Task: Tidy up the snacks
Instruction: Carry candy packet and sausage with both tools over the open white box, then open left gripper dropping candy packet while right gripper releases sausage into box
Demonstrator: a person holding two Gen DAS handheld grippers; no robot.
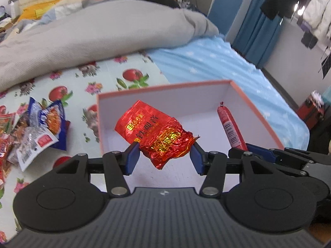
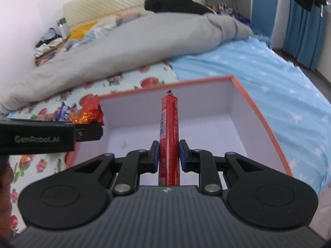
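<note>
My left gripper (image 1: 165,147) is shut on a crinkled red foil tea packet (image 1: 157,132), which hangs over the near left part of a white box with an orange rim (image 1: 165,86). My right gripper (image 2: 168,148) is shut on a red sausage stick (image 2: 168,128) that points forward over the box's inside; the box rim (image 2: 258,111) runs along its right. In the left wrist view the sausage stick (image 1: 229,127) and the right gripper (image 1: 256,149) show at the box's right side. In the right wrist view the left gripper (image 2: 89,130) and the foil packet (image 2: 91,111) appear at the left.
The box sits on a bed with a fruit-print cloth (image 1: 68,78) and a light blue sheet (image 1: 227,62). A pile of snack packets (image 1: 37,132) lies left of the box. A grey duvet (image 1: 103,33) is heaped behind. Blue curtains (image 1: 256,24) hang at the far right.
</note>
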